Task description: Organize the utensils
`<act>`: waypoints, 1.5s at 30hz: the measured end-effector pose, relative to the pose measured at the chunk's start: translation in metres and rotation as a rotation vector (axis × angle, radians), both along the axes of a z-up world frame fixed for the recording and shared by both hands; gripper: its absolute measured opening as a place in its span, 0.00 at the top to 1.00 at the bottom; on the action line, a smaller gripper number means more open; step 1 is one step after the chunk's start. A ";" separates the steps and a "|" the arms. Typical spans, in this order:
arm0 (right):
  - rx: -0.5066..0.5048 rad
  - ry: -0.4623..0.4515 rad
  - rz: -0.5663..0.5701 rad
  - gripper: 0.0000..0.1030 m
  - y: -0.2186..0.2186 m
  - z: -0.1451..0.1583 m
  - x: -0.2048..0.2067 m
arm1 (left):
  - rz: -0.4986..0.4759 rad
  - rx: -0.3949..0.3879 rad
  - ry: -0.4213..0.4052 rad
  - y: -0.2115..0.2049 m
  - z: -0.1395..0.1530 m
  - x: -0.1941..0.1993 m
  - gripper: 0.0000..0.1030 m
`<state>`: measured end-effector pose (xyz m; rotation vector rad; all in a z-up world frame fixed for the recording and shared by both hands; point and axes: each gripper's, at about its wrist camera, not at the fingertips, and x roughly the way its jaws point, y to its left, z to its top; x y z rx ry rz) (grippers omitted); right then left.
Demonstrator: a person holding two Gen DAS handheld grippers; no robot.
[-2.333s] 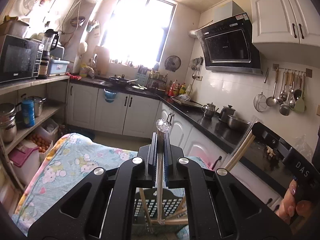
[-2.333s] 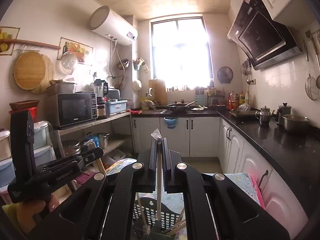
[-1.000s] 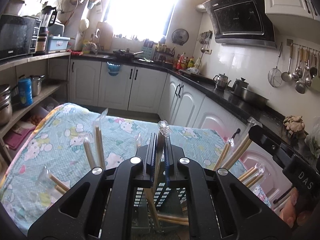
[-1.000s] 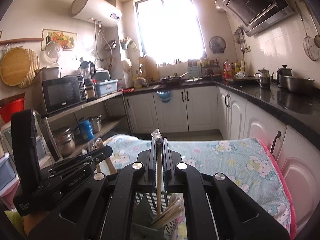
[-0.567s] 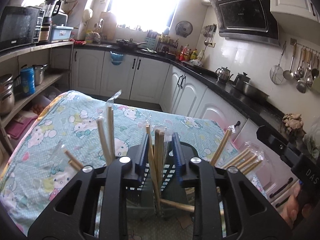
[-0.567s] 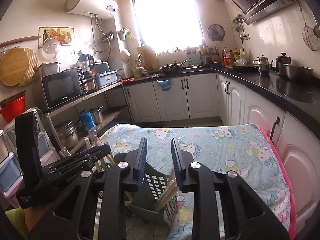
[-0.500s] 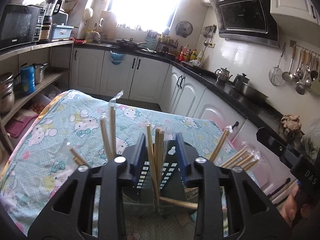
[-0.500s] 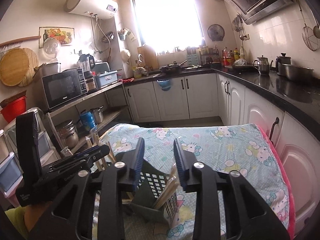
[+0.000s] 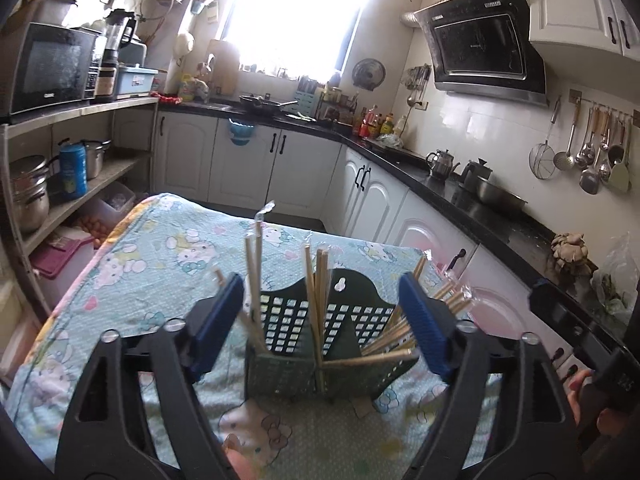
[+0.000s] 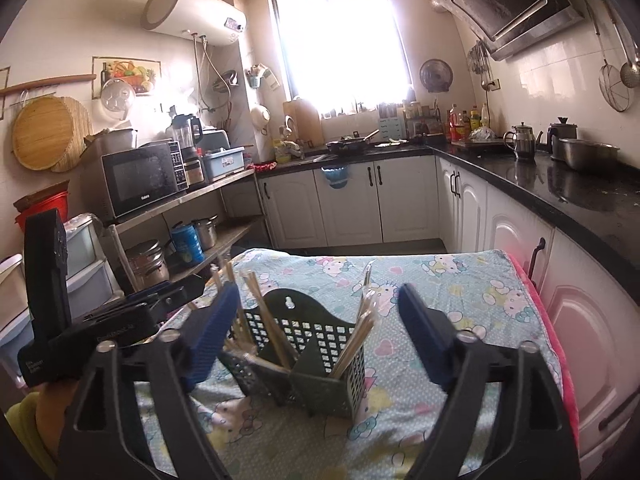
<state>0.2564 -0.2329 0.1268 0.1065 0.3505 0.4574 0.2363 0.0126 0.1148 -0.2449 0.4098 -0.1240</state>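
We see the dark green perforated utensil holder (image 9: 320, 332) standing upright on the desk, on its cartoon-cat tablecloth (image 9: 160, 264), with wrapped wooden chopsticks (image 9: 316, 300) poking up from its compartments and some leaning out to the sides. Our left claw (image 9: 320, 320) has just been opening; its blue pads are spread wide, with the holder seen between them but untouched. Our right claw (image 10: 316, 328) has likewise just been opening, spread and pinching nothing. White cabinets (image 10: 352, 200) line the kitchen behind.
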 end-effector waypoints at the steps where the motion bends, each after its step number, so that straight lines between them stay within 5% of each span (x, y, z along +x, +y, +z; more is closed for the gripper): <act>1: 0.002 -0.009 -0.005 0.08 -0.001 0.001 -0.008 | 0.003 0.005 -0.004 0.001 0.000 -0.006 0.22; 4: -0.010 -0.027 -0.013 0.06 0.000 0.000 -0.024 | 0.007 0.016 -0.001 0.002 -0.002 -0.021 0.11; 17: -0.068 -0.053 -0.010 0.06 0.005 -0.026 -0.086 | 0.031 0.023 0.053 0.011 -0.036 -0.074 0.11; 27: -0.085 0.024 -0.009 0.06 0.005 -0.069 -0.103 | 0.036 0.049 0.109 0.012 -0.073 -0.097 0.11; 45: -0.129 0.036 -0.050 0.06 0.007 -0.125 -0.122 | 0.047 0.108 0.065 0.003 -0.119 -0.120 0.11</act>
